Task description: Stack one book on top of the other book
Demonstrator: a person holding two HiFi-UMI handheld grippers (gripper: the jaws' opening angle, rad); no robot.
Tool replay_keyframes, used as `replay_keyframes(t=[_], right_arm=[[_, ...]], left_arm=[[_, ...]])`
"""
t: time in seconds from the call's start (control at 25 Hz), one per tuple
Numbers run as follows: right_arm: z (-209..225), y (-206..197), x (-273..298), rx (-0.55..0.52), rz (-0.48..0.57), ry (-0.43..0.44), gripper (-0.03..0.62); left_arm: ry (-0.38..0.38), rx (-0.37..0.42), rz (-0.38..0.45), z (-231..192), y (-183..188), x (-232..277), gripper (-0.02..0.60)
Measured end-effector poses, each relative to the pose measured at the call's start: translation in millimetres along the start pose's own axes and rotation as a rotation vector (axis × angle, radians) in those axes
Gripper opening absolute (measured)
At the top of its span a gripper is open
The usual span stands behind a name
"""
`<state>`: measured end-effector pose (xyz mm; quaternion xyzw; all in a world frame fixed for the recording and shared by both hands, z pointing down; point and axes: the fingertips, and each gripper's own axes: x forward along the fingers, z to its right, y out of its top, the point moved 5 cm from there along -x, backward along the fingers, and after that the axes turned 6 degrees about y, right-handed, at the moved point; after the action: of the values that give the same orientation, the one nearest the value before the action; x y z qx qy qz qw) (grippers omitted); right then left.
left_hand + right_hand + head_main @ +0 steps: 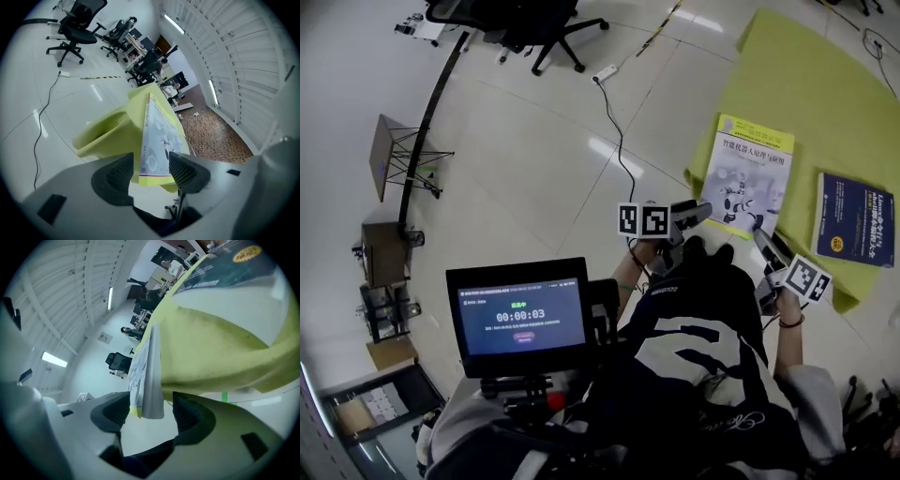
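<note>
Fingers [115, 178] of left gripper [150, 160] straddle white book [157, 131]; head view hides this gap.

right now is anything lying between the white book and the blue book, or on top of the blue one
Nothing visible. Only bare yellow cloth separates the white book from the blue book, and the blue cover carries nothing. Both books lie flat on the cloth.

Left book [745, 178] beside right book [855, 220]
</note>
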<state>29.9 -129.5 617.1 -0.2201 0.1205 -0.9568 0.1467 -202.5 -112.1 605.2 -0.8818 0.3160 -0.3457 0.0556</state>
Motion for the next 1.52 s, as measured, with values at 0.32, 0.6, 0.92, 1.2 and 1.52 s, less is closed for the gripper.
replay_keyframes(t=[0.32, 0.6, 0.92, 1.2, 1.52], right_arm=[[-20, 6, 23, 0.057, 0.037, -0.016, 0.181], [-91, 10, 28, 0.034, 0.053, -0.044, 0.098], [-101, -2, 15, -0.044, 0.086, -0.078, 0.091], [-101, -47, 19, -0.11, 0.134, -0.073, 0.091], [-112, -58, 11, -0.118, 0.172, -0.044, 0.097]], left_arm=[[-0.031, -0.003, -0.122, 6, 13, 28, 0.227], [-0.064, -0.001, -0.174, 20, 44, -9, 0.225], [-0.051, 0.105, -0.212, 27, 30, -12, 0.172], [-0.055, 0.284, -0.21, 10, 7, -31, 0.161], [-0.056, 0.421, -0.196, 27, 4, -50, 0.161]])
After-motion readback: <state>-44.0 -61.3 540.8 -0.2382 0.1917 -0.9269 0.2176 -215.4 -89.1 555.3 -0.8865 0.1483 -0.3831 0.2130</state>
